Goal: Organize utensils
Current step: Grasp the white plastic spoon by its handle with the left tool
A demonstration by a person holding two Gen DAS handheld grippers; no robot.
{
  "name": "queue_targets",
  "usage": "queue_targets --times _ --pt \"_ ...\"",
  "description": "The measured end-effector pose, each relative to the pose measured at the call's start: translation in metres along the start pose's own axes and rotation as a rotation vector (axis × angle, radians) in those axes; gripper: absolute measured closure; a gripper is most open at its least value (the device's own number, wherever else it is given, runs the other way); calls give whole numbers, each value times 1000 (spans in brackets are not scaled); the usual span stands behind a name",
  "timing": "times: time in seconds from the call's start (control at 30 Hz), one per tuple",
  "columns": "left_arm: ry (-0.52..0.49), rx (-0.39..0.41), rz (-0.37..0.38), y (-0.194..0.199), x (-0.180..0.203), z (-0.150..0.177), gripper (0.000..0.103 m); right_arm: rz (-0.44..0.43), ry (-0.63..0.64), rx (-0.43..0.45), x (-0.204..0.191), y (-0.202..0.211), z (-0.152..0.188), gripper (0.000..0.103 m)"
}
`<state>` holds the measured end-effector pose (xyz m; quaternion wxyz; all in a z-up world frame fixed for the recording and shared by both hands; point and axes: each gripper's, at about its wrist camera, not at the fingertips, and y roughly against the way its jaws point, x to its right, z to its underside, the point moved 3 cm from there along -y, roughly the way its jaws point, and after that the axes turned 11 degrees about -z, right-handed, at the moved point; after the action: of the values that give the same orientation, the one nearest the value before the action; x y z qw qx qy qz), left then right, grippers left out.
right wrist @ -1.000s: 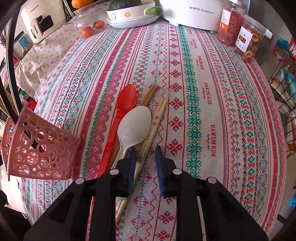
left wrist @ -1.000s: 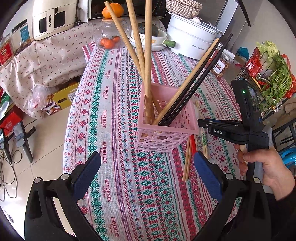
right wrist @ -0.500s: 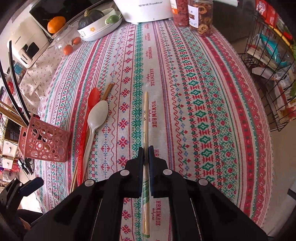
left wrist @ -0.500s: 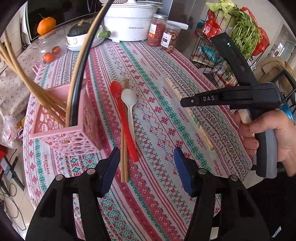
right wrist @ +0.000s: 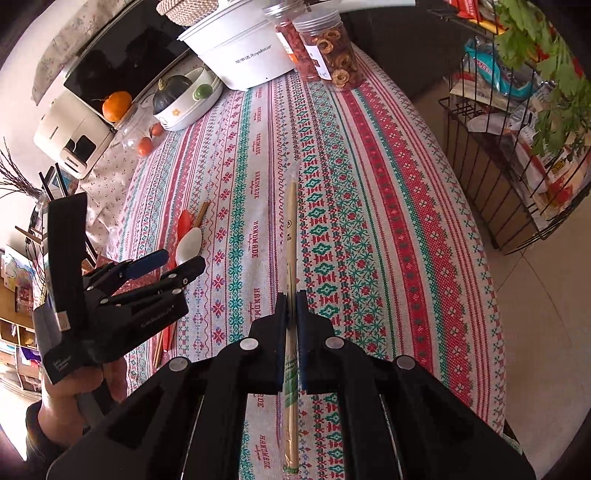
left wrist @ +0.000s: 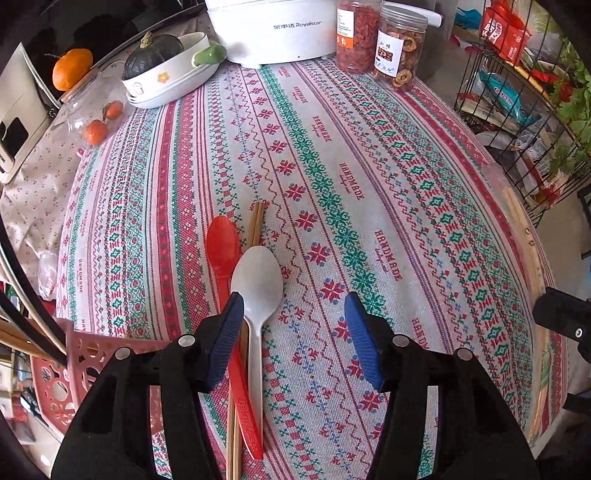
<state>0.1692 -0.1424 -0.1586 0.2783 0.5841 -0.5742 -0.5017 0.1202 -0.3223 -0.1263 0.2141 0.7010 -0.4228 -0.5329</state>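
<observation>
A round table covered in a red and green patterned cloth fills both views. At its far edge, toward twelve o'clock, stand a white cooker, two jars of dried food and a dish holding a dark squash. A pink perforated basket, already holding chopsticks, sits at the table's edge at eight o'clock in the left wrist view.

The left tool hovers about half open, its blue pads either side of the utensils with nothing gripped. Below it lie a white plastic spoon, a red plastic spoon just beside it at nine o'clock, and a pair of brown wooden chopsticks partly under both.

The right tool is clamped fully on a pair of pale disposable chopsticks in a clear wrapper, held near the lower third, tips pointing toward twelve o'clock above the cloth.

The spoons look light, rigid and smooth, so likely slippery; the narrow handle below the bowl seems the best place to grip. The wrapped chopsticks are thin and stiff, and the film may let them slide or swing.
</observation>
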Motion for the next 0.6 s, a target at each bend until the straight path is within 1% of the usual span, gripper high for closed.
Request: queue_targets --times 0.07,0.13,0.2,0.33,0.43,0.53,0.6 --pt "-11 -27 -28 -7 -1 -3 49 -14 -1 4 1 4 1 98" --pt "-17 -37 -63 -12 -2 -6 49 -21 -6 9 3 8 0 98" --pt "-14 -38 -82 -15 -4 -9 49 -28 -13 10 5 9 -1 98" --pt "-12 -70 -101 -26 -7 -12 49 -37 -13 9 4 9 0 98" --pt "-9 -96 -95 -33 -9 -11 49 -38 -10 9 3 8 -1 98" --pt "-2 -88 -84 -34 -11 -11 53 -34 -10 6 2 7 0 98" --pt "-11 -79 -95 -33 -11 -11 62 -29 -10 5 2 6 -1 98"
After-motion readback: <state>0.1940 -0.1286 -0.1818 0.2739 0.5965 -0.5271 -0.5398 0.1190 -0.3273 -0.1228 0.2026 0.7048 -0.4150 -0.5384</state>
